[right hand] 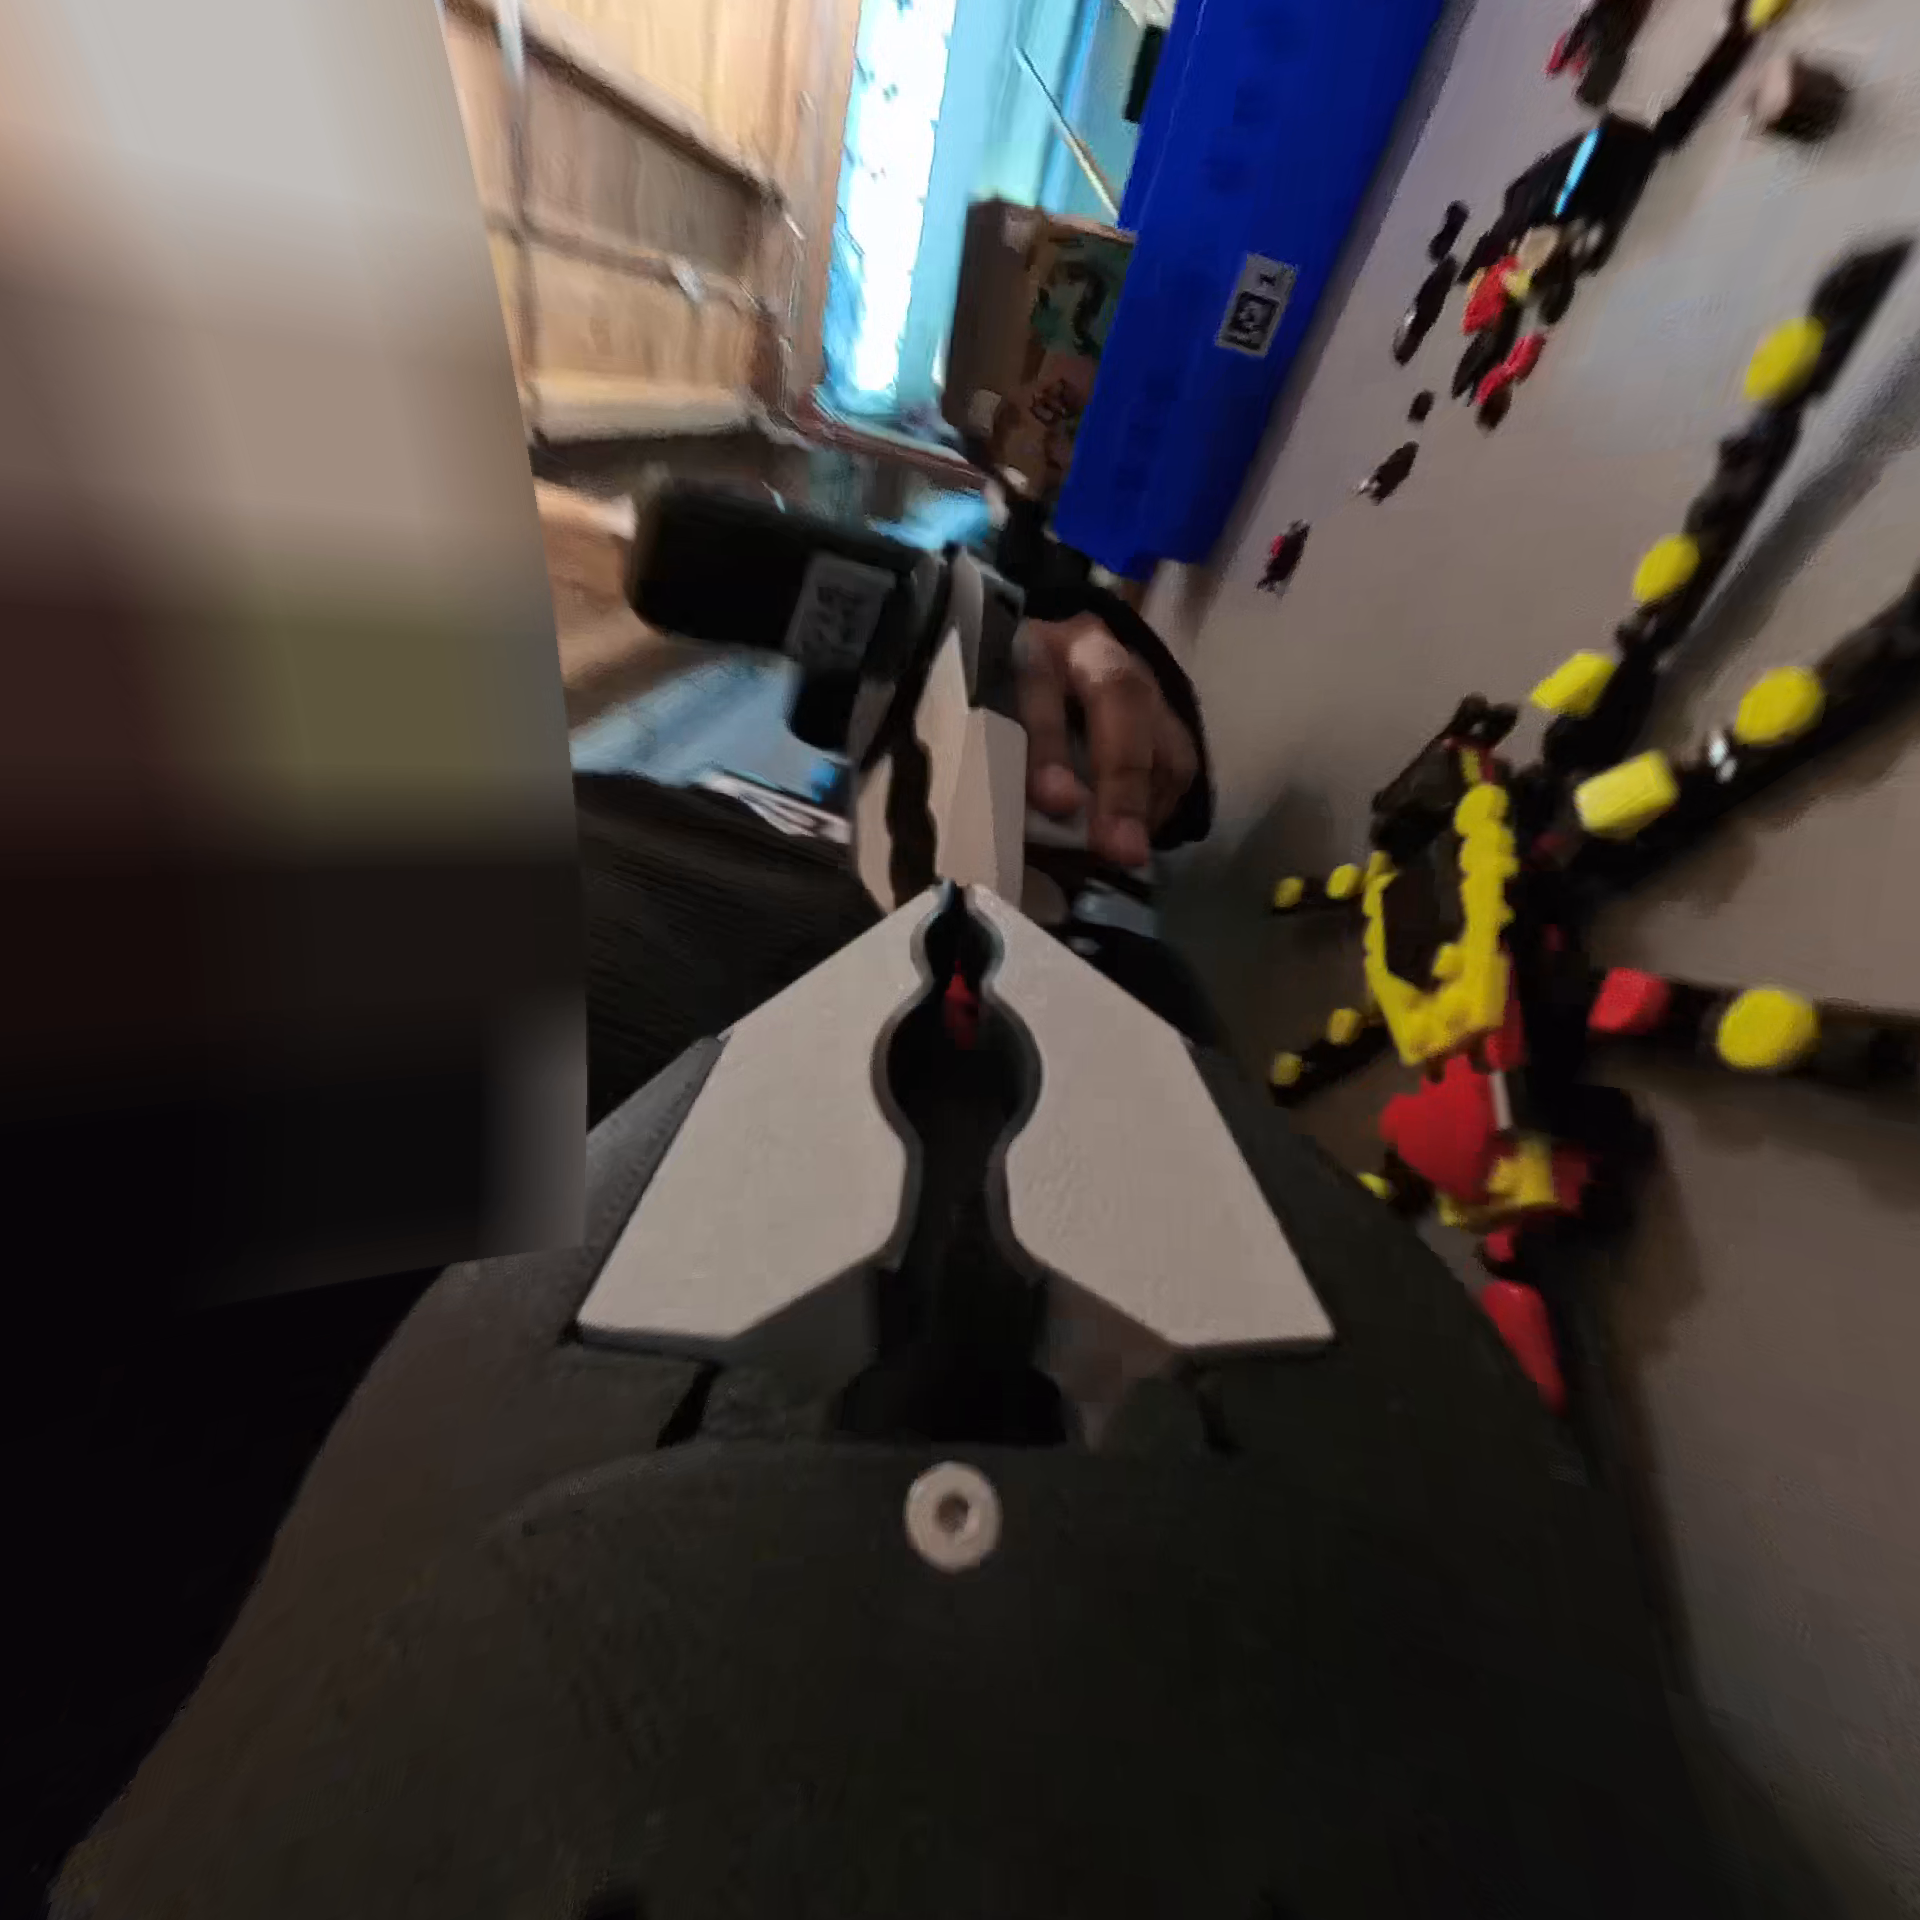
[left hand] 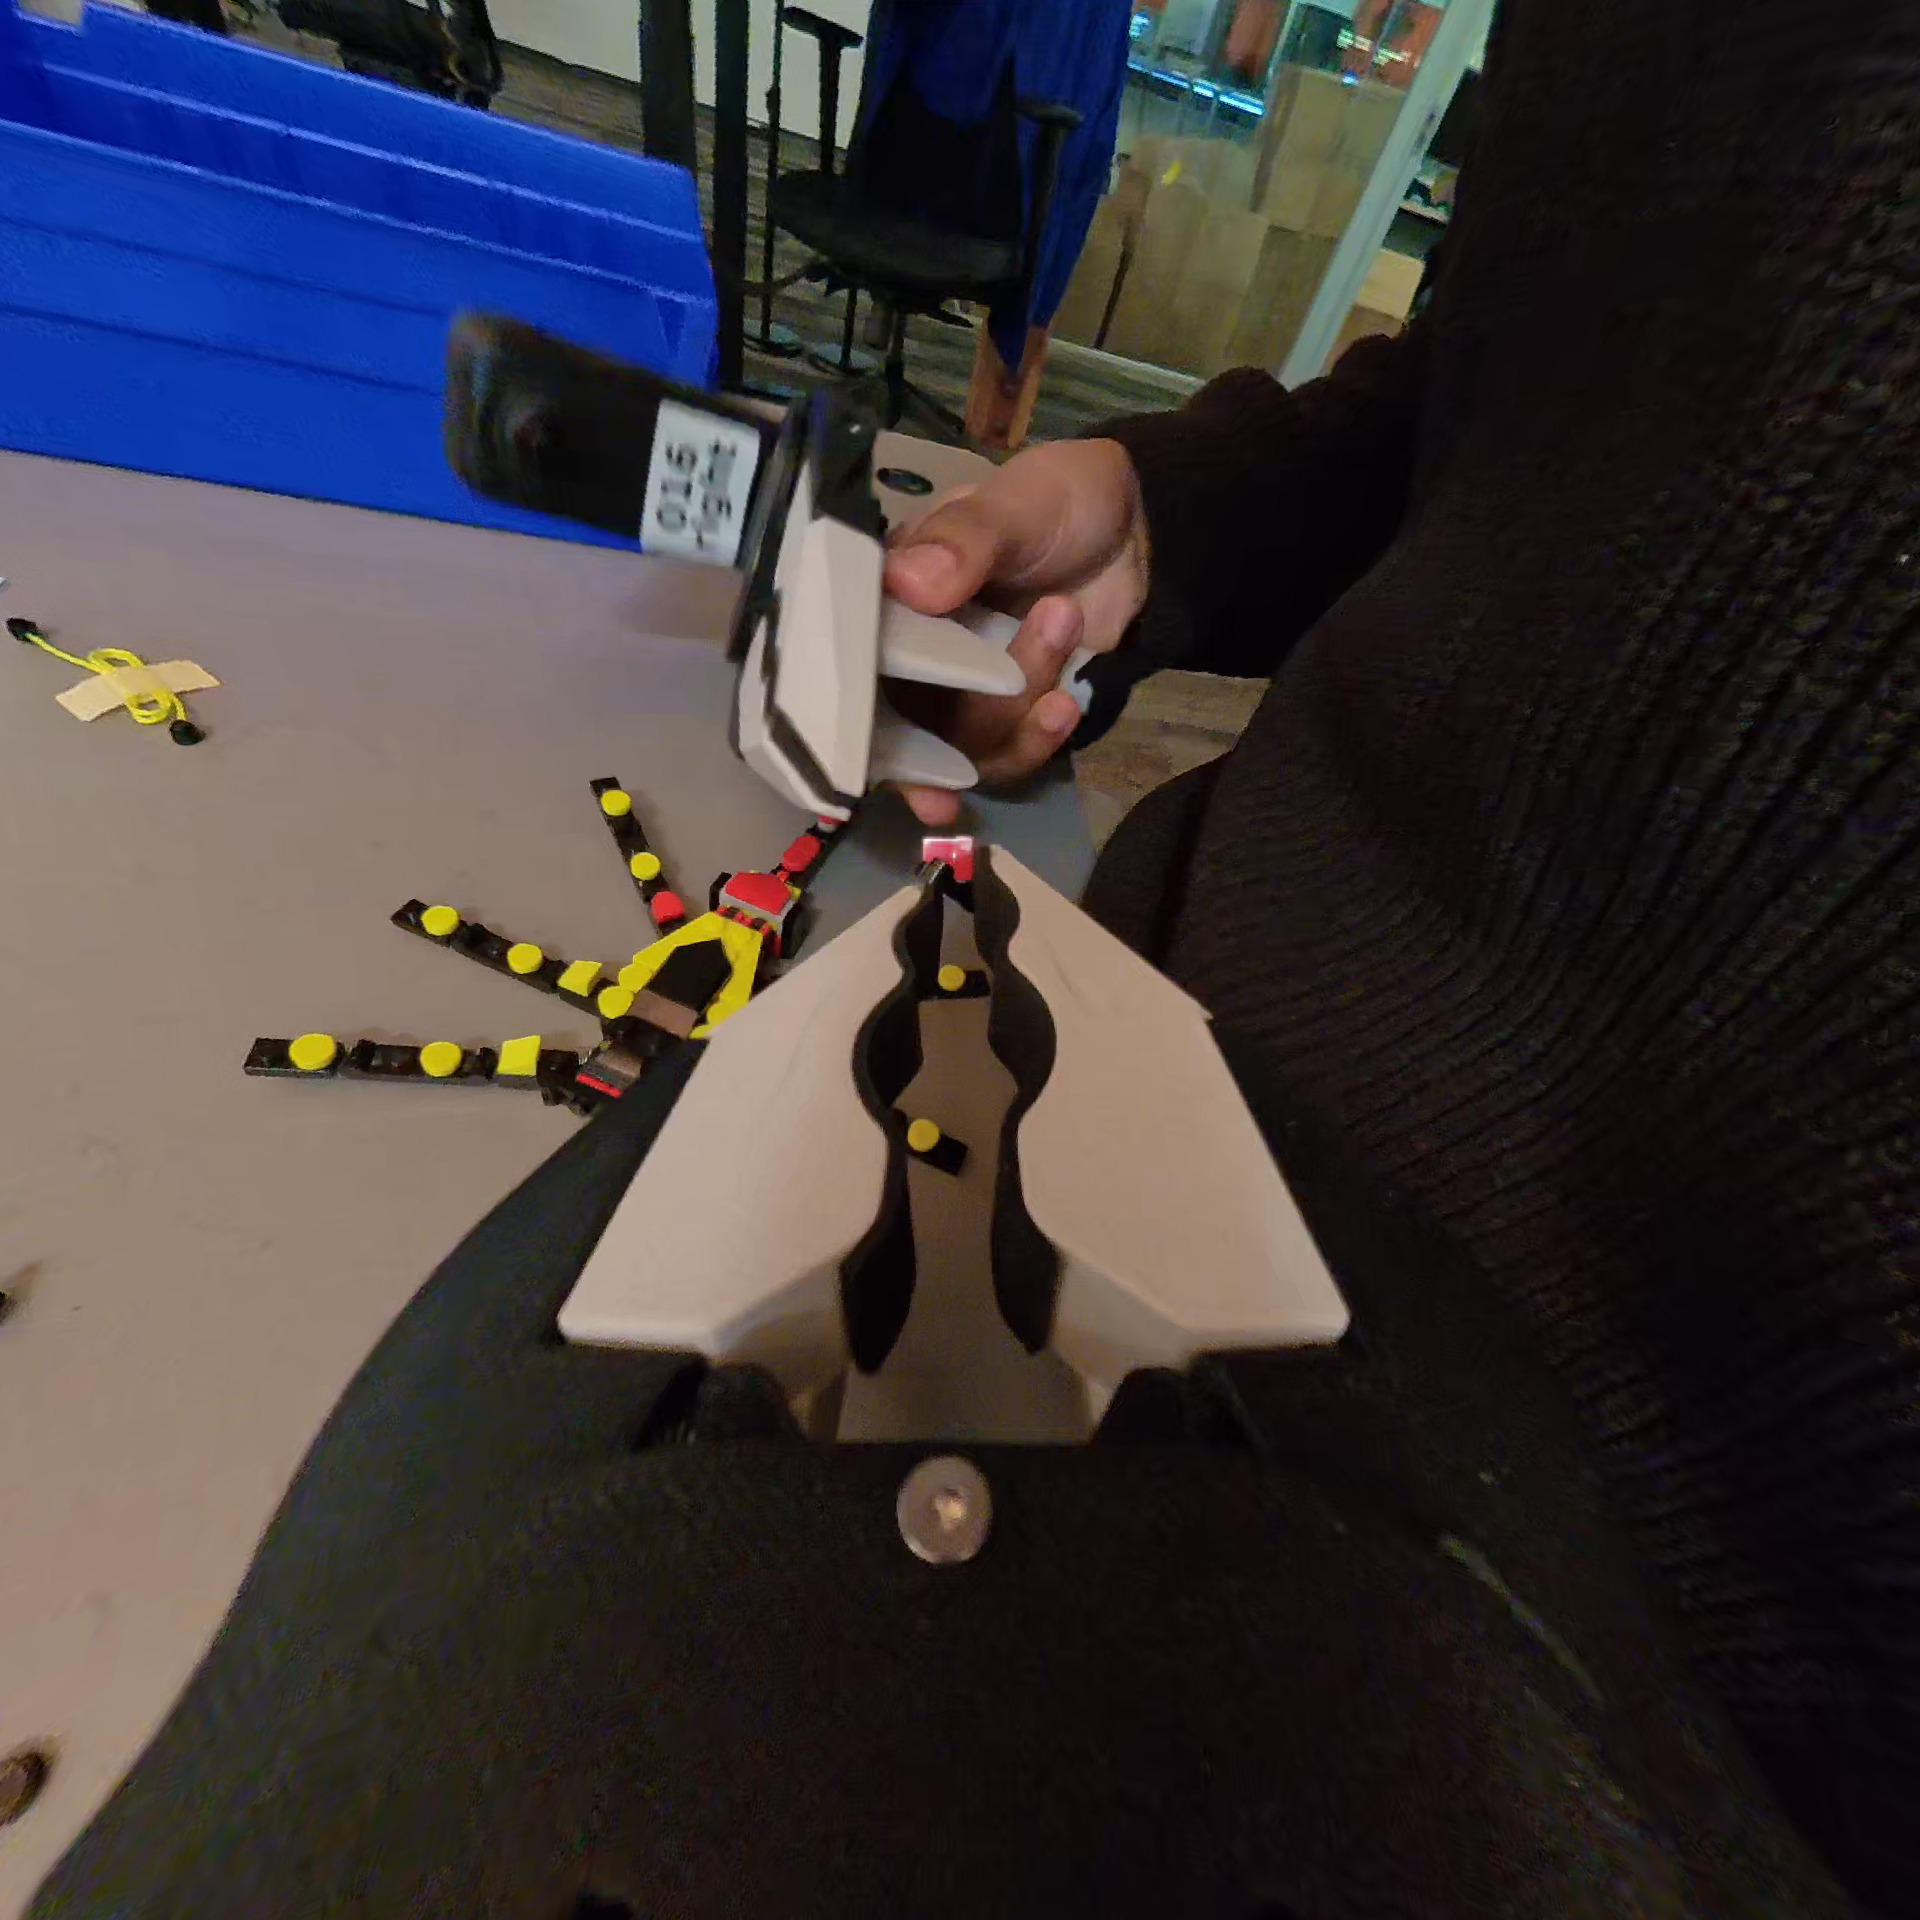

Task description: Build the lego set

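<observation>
Nearest the left wrist camera, the left tool (left hand: 951, 868) is pinching a small red lego piece (left hand: 948, 854) at its very tips, the jaws drawn close around it, held above the near edge of the grey counter (left hand: 312, 1195). Just beyond those tips the right tool (left hand: 821, 805) is pointing down toward the same spot, a hand (left hand: 1023, 613) in a black sleeve squeezing its handle; in its own view the right tool (right hand: 951, 899) is nearly closed, with a sliver of red (right hand: 961, 1003) showing between its jaws, though blur is keeping me from telling what it is gripping. Beside both tools, the lego spider (left hand: 686, 977) is lying flat on the counter, its black legs dotted with yellow studs fanning out to the left and its red-and-yellow body lying near the counter's edge. Farther left, a yellow cord (left hand: 130, 681) is sitting taped to the counter. Behind that, blue bins (left hand: 312, 281) are standing at the counter's far side, and an office chair (left hand: 904, 208) is standing beyond on the floor.
</observation>
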`<control>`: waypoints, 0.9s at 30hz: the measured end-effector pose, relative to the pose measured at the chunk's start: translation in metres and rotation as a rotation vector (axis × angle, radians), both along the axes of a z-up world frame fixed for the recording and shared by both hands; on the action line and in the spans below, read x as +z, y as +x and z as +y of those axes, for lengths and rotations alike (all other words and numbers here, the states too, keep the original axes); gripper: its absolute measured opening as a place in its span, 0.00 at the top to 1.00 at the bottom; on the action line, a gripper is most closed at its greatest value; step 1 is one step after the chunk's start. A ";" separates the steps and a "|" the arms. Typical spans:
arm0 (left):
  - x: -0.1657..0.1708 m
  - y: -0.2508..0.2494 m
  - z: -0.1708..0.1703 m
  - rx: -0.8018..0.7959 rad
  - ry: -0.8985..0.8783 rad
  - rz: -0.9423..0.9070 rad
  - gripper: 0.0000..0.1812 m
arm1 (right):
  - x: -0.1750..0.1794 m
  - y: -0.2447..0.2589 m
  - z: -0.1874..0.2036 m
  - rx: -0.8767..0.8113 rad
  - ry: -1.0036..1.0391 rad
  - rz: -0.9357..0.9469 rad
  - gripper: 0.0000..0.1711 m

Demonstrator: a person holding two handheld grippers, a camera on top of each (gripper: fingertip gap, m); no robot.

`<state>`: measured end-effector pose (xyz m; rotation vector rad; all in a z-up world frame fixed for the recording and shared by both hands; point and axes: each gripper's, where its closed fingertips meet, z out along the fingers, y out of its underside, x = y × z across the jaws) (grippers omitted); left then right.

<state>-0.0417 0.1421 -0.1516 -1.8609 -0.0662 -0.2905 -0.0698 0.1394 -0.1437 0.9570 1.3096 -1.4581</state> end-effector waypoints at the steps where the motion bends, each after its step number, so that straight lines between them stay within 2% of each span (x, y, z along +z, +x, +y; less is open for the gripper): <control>1: 0.000 -0.001 0.000 0.004 0.005 -0.011 0.97 | -0.001 0.003 0.000 0.014 0.064 0.114 1.00; 4: 0.009 -0.004 -0.001 0.016 0.053 -0.062 0.97 | 0.002 0.010 -0.001 0.024 0.162 0.397 0.87; 8: 0.022 -0.005 -0.004 0.001 0.127 -0.147 0.97 | 0.008 0.020 -0.005 0.051 0.175 0.537 0.81; 18: 0.034 0.000 -0.005 -0.040 0.196 -0.244 0.97 | 0.023 0.021 -0.008 -0.010 0.180 0.754 0.96; 27: 0.034 0.000 -0.005 -0.053 0.200 -0.305 0.97 | 0.030 0.019 -0.008 -0.077 0.204 0.965 0.96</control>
